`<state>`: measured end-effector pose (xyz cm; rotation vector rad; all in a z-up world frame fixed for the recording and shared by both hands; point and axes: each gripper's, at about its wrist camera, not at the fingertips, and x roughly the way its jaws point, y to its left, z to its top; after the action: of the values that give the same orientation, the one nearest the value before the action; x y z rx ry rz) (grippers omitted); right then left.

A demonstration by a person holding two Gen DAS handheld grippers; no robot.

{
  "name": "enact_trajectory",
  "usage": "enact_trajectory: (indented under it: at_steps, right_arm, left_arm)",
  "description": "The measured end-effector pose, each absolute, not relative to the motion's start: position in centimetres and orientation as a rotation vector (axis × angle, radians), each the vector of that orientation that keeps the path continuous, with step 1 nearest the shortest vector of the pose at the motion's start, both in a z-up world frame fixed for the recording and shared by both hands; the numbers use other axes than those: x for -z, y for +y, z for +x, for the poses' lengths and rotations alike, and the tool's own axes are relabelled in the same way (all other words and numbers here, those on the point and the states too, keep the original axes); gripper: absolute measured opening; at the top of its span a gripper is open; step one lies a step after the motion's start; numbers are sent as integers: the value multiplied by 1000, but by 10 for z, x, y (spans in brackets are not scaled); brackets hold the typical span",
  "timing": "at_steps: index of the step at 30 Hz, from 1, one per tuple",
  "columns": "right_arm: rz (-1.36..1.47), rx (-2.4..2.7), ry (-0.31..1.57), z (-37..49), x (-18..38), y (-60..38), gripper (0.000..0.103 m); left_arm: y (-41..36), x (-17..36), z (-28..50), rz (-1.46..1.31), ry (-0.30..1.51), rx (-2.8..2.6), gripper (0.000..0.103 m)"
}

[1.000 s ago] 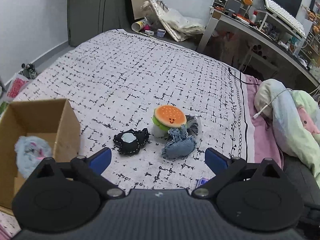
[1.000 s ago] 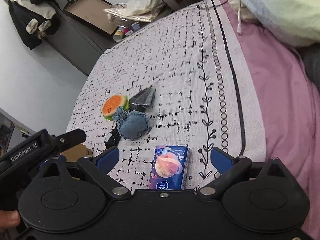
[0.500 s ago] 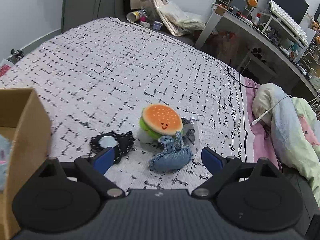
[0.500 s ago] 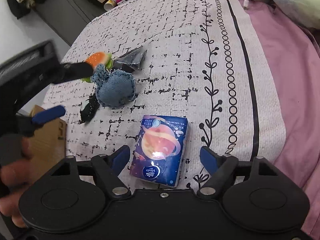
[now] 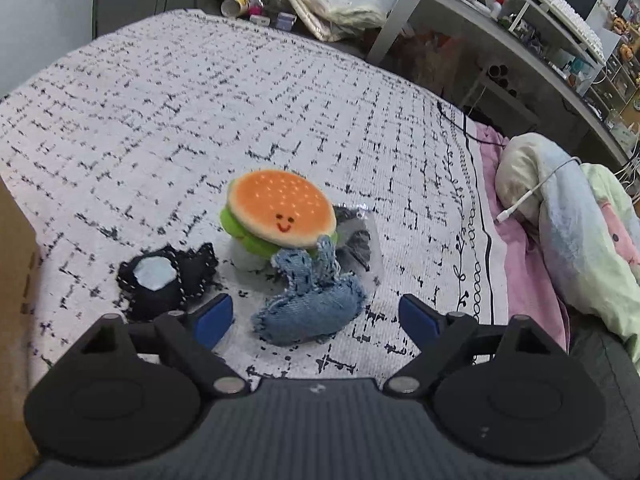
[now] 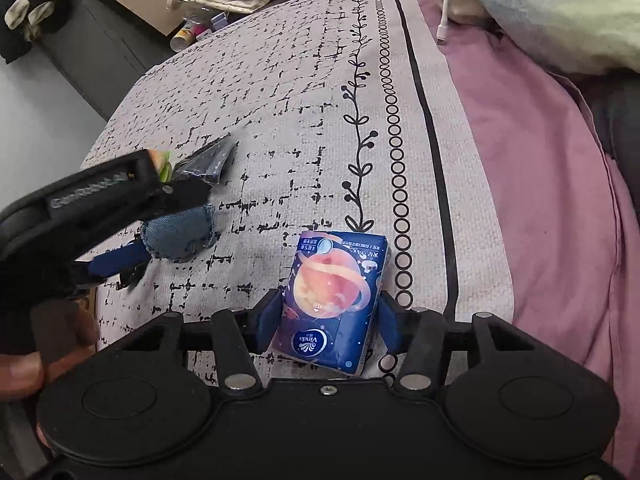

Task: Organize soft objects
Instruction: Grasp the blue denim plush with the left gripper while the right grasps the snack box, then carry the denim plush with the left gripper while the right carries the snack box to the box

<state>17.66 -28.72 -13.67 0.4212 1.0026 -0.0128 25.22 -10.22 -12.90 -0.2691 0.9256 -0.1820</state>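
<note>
- The left hand-held gripper (image 5: 316, 316), fingers apart, has moved in over the blue denim stuffed toy (image 5: 310, 312) on the bed (image 5: 160, 112).
- The right hand-held gripper (image 6: 326, 320) has just clamped the dark-blue soft tissue packet (image 6: 334, 300), so lifting probably follows.

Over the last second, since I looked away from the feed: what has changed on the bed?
The right tool came down on the tissue pack and shut on its sides. The left tool, open, moved forward toward the denim toy, which now lies between its fingers, not yet gripped. The burger toy, black toy and plastic bag lie where they were.
</note>
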Motion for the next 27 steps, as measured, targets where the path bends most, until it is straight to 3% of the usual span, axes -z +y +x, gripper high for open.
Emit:
enact_trajectory:
  at_steps: [3,10,27]
  right_arm:
    - [403,14,1001,177,139,-285,50]
    - [397,17,968,173,137,-283,48]
    - [310,-29,890,152,117,-261,47]
  left_arm:
    - [-107,135,257,-258,939,182,81]
    - [-96,135,251,-336,943,151,20]
    - [-59,83,188,-364,839,193,18]
